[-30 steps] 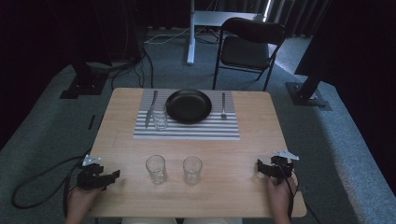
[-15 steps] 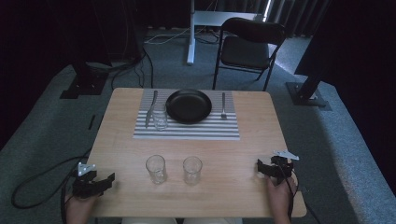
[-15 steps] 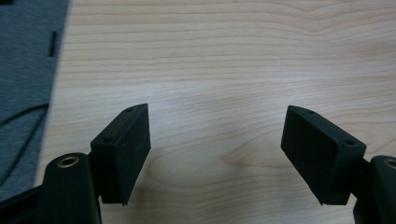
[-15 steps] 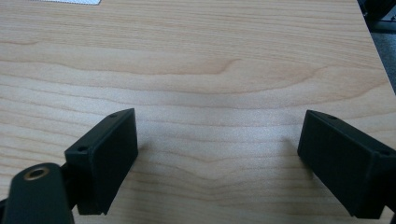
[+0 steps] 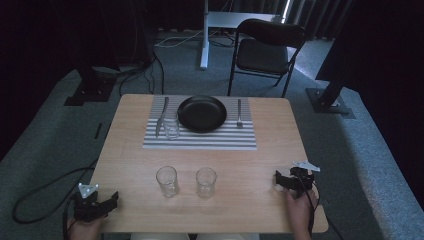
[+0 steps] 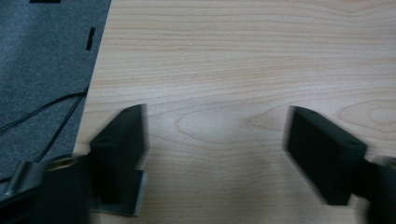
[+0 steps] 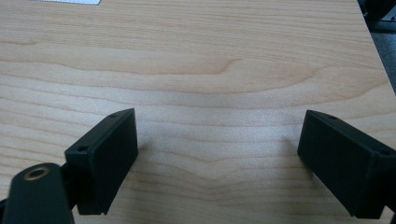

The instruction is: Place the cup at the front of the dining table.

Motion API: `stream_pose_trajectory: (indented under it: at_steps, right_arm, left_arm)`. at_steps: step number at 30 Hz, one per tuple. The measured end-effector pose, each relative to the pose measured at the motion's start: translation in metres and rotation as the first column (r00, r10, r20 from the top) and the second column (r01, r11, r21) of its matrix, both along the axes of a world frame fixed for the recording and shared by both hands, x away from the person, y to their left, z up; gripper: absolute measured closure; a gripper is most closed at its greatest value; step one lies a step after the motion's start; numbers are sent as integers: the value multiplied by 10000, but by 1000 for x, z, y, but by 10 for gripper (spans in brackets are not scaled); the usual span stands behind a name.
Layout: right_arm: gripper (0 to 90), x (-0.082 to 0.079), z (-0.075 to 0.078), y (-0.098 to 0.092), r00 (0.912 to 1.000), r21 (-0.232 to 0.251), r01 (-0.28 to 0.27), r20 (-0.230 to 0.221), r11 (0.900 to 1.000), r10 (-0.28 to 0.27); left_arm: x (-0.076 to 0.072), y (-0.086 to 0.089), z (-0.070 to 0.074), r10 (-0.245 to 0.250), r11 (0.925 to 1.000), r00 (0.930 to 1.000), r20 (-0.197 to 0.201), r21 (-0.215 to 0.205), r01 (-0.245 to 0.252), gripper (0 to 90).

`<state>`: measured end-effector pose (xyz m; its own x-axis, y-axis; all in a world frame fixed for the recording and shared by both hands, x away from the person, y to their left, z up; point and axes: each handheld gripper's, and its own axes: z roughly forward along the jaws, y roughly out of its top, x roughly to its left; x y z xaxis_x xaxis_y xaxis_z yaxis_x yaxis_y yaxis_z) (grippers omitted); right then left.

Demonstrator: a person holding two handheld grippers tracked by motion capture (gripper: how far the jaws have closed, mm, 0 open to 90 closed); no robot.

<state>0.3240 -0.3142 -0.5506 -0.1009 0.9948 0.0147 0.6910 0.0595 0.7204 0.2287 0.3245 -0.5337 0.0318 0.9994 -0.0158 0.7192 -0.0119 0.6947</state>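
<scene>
My left gripper (image 5: 113, 199) rests at the near left corner of the wooden table (image 5: 250, 165), held by a hand at the bottom edge. In the left gripper view the left gripper (image 6: 217, 135) has its jaws apart over bare wood; they have just been opening, with nothing between them. My right gripper (image 5: 278, 180) lies near the front right of the table, and the right gripper view shows the right gripper (image 7: 217, 140) open wide over bare wood. Two empty clear glasses (image 5: 166, 181) (image 5: 205, 182) stand side by side between the grippers, apart from both.
A striped placemat (image 5: 200, 139) at the far side carries a black plate (image 5: 202, 113), a third glass (image 5: 171, 125), a utensil on the left (image 5: 162, 112) and a fork on the right (image 5: 239, 114). A black chair (image 5: 267, 50) stands beyond the table. Cables trail on the floor at left.
The left hand has drawn its gripper back toward the near left corner of the table. The right gripper and the glasses have kept still.
</scene>
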Motion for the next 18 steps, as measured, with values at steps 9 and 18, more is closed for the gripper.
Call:
stream_pose_trajectory:
  at_steps: [9, 18]
  right_arm:
    - [116, 0, 0, 0, 10000, 0, 0, 0, 10000, 0]
    - [116, 0, 0, 0, 10000, 0, 0, -1, 10000, 0]
  left_arm:
    - [4, 1, 3, 618, 9976, 9970, 465, -336, -603, 0]
    - [9, -4, -3, 984, 9947, 9951, 123, 277, -987, 0]
